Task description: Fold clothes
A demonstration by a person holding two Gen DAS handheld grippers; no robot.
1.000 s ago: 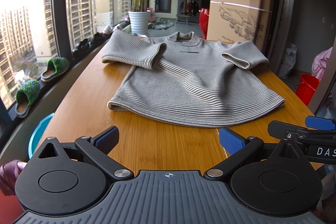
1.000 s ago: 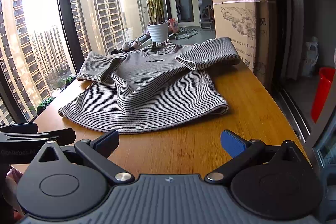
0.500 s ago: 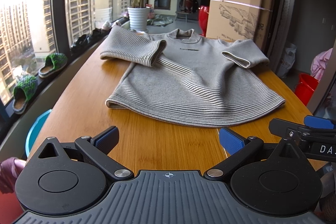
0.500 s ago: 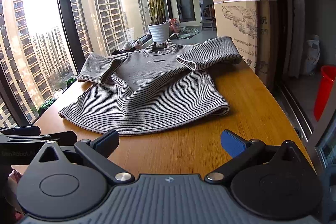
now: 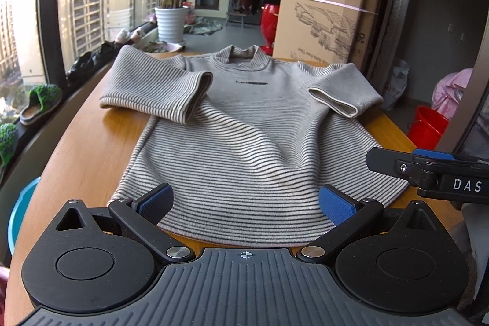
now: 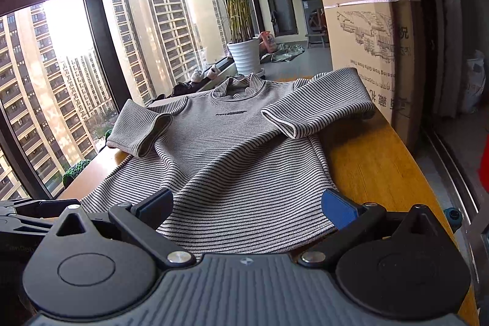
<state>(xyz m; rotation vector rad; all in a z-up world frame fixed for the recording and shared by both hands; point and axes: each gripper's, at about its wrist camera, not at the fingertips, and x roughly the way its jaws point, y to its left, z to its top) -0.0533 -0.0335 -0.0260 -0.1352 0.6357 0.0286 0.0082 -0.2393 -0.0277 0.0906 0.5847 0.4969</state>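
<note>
Left wrist view: striped sweater point(image 5: 244, 142) lies flat on the wooden counter point(image 5: 85, 148), both sleeves folded in over the chest.

Both grippers sit at the sweater's near hem with jaws spread wide and nothing between the pads: the left gripper point(image 5: 246, 205) over the hem's left half, the right gripper point(image 6: 247, 206) over its right half. A cardboard box point(image 6: 373, 29) stands behind the counter's far right corner, with a potted plant point(image 6: 244, 20) on the floor by the window.
</note>
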